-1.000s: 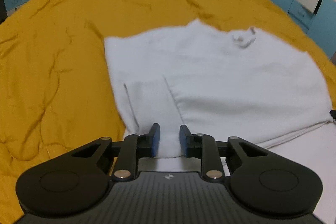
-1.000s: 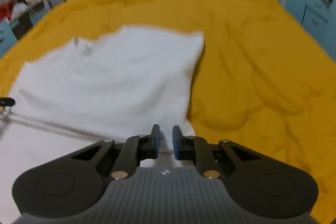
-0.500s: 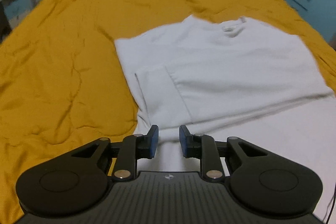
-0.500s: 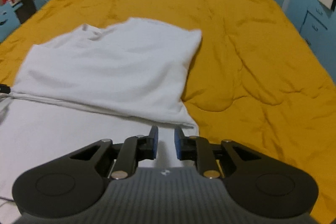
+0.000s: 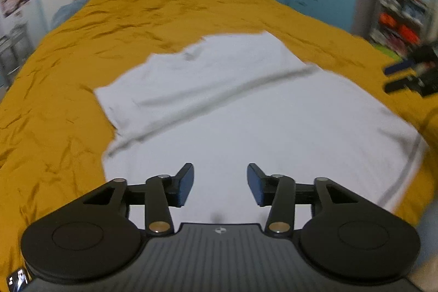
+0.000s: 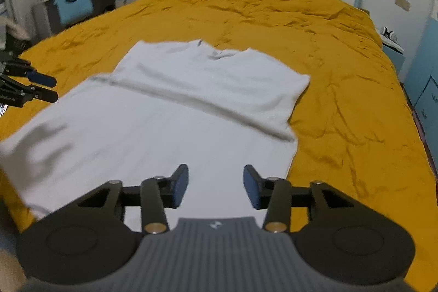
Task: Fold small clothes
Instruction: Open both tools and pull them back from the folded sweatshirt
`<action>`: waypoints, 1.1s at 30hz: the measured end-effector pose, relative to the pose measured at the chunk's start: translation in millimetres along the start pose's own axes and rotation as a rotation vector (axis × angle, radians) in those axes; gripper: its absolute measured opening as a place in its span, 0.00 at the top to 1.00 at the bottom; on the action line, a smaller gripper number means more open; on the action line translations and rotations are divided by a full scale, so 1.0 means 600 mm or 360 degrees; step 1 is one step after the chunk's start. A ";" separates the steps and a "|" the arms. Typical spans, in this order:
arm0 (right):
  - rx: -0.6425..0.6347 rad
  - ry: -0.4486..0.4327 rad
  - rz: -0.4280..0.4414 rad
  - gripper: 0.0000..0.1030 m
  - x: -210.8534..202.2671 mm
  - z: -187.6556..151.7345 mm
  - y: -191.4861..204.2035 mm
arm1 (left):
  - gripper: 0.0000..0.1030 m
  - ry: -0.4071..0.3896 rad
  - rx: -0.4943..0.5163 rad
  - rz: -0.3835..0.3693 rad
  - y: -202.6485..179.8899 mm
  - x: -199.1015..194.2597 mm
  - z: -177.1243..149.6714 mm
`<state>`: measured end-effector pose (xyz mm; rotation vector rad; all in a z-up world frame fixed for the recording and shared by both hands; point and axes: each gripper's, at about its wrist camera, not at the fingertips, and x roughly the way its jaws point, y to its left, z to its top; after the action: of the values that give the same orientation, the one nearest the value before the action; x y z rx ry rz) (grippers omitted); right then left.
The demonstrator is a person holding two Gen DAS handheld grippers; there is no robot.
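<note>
Left wrist view: the left gripper (image 5: 220,184), fingers just spread wide and holding nothing, hangs over the near left part of the white garment (image 5: 246,111), which lies flat on the yellow bed (image 5: 54,89), long axis near to far.

Right wrist view: the right gripper (image 6: 216,186), likewise just opened and empty, hangs over the near right part of the garment (image 6: 169,127); the folded band lies beyond both, equally near either hand.

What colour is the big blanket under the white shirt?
Mustard yellow. The blanket shows best in the right wrist view, under the white shirt.

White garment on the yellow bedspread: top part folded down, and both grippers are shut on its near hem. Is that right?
Not quite. The white garment lies on the yellow bedspread with its top folded down, but neither gripper grips it. The left gripper and right gripper have just been opening, nothing between their pads, as each wrist view shows.
</note>
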<state>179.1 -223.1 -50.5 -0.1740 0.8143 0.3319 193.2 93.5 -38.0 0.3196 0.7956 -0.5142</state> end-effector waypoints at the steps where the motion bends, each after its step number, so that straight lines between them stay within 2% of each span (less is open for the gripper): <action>1: -0.0019 0.0005 0.0003 0.55 -0.008 -0.014 0.008 | 0.40 0.0017 0.0035 -0.0014 -0.010 -0.004 -0.012; 5: -0.0087 0.0068 0.0013 0.51 -0.033 -0.067 0.036 | 0.34 0.0098 0.0177 -0.0040 -0.039 -0.018 -0.054; 8: -0.0142 0.0151 0.0010 0.51 -0.049 -0.102 0.055 | 0.33 0.0156 0.0269 -0.0011 -0.053 -0.034 -0.089; 11: -0.0204 0.0185 0.0006 0.49 -0.065 -0.129 0.068 | 0.28 0.0197 0.0342 0.0014 -0.062 -0.048 -0.119; 17: -0.0349 0.0219 -0.0040 0.44 -0.071 -0.154 0.090 | 0.27 0.0282 0.0510 0.0077 -0.076 -0.062 -0.162; 21: -0.0490 0.0257 -0.0048 0.42 -0.062 -0.159 0.105 | 0.21 0.0339 0.0638 0.0141 -0.083 -0.060 -0.190; 24: -0.0555 0.0282 -0.0063 0.42 -0.057 -0.163 0.110 | 0.19 0.0389 0.0710 0.0130 -0.087 -0.051 -0.207; 29: -0.0654 0.0299 -0.0075 0.41 -0.047 -0.169 0.117 | 0.15 0.0347 0.0762 0.0190 -0.093 -0.032 -0.214; 33: -0.0867 0.0348 -0.0105 0.41 -0.039 -0.176 0.131 | 0.20 0.0325 0.0778 0.0173 -0.094 -0.037 -0.208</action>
<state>64.1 -184.2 -106.8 -0.7552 0.9169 0.4729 75.3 110.7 -108.9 0.8737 0.8379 -0.5761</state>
